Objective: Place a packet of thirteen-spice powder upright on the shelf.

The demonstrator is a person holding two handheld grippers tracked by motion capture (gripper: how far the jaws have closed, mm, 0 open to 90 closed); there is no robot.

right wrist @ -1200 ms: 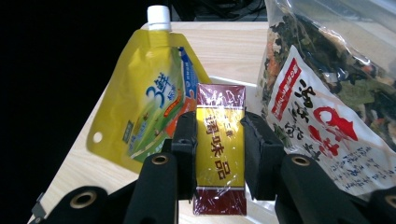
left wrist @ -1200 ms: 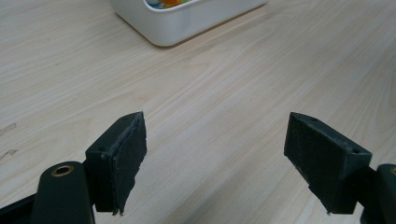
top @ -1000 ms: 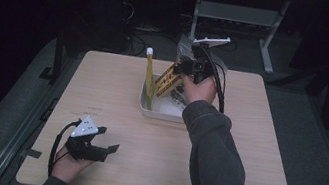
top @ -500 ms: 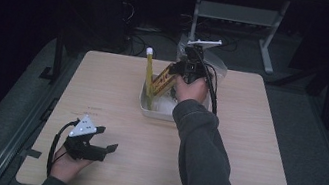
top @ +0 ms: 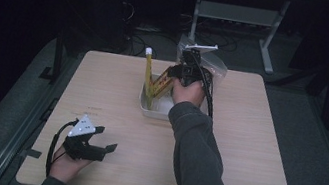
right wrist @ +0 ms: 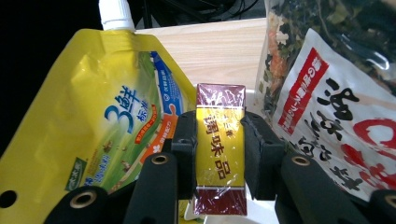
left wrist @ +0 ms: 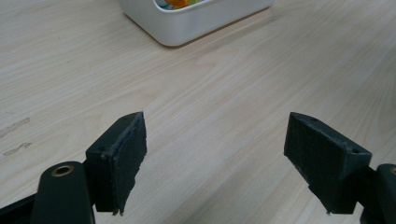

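- In the left gripper view, we see the white tub [left wrist: 196,21] cut off by the top edge, its contents showing as a colourful sliver.
- In the right gripper view, the seasoning box [right wrist: 220,154] has its sides covered by the right tool [right wrist: 219,154]'s pads, its lower end cut off.
- The yellow pouch [right wrist: 93,130] runs past the bottom edge; its small print is unreadable.
- The clear bag [right wrist: 336,93] runs off the right edge.
- In the high view, the right hand [top: 188,92] hides part of the tub.

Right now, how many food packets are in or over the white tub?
3: a yellow spout pouch standing at one side, a small gold box between the right gripper's jaws, a clear bag opposite. Others may hide underneath.
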